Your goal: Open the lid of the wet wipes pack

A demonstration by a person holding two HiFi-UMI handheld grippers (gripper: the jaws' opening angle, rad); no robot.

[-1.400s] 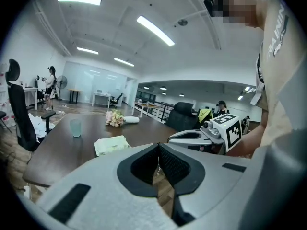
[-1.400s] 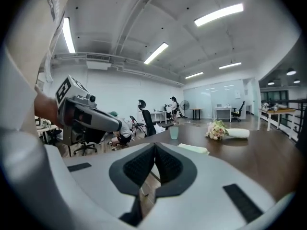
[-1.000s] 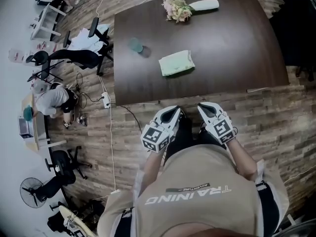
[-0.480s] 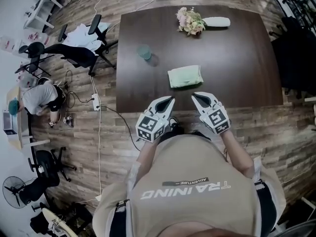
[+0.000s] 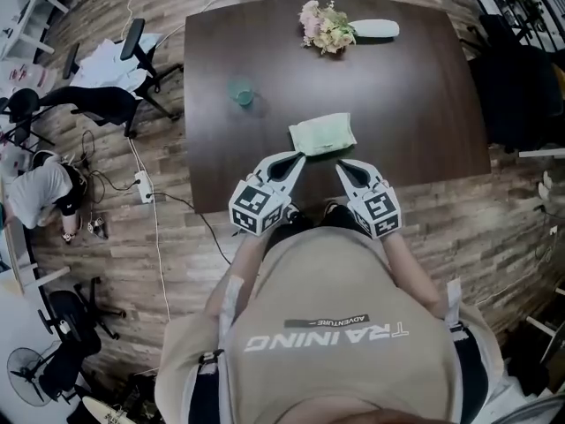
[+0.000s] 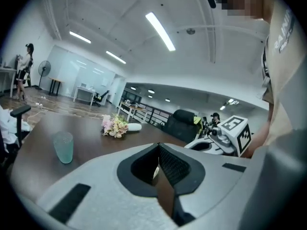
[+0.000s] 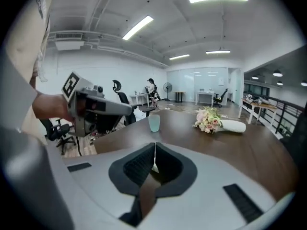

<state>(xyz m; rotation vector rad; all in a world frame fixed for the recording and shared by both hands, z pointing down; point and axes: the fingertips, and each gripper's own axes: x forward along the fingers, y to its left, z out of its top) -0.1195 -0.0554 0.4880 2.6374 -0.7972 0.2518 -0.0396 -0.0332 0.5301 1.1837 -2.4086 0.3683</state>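
The wet wipes pack (image 5: 322, 135) is a pale green soft pack lying flat near the front edge of the dark wooden table (image 5: 415, 104), its lid down. My left gripper (image 5: 297, 156) is shut with nothing in it, its tips just at the pack's near left corner. My right gripper (image 5: 341, 165) is also shut and holds nothing, a little short of the pack's near right corner. In the left gripper view the jaws (image 6: 159, 146) meet at their tips, and likewise in the right gripper view (image 7: 154, 145). Both gripper bodies hide the pack in those views.
A teal cup (image 5: 241, 93) stands at the table's left. A flower bouquet (image 5: 322, 26) with a white vase (image 5: 375, 29) on its side lies at the far edge. Office chairs (image 5: 106, 104) and cables are on the floor to the left, and a dark couch (image 5: 516, 87) to the right.
Both grippers have moved forward from in front of the table to over its near edge, up to the pack. The table has come closer in the head view.
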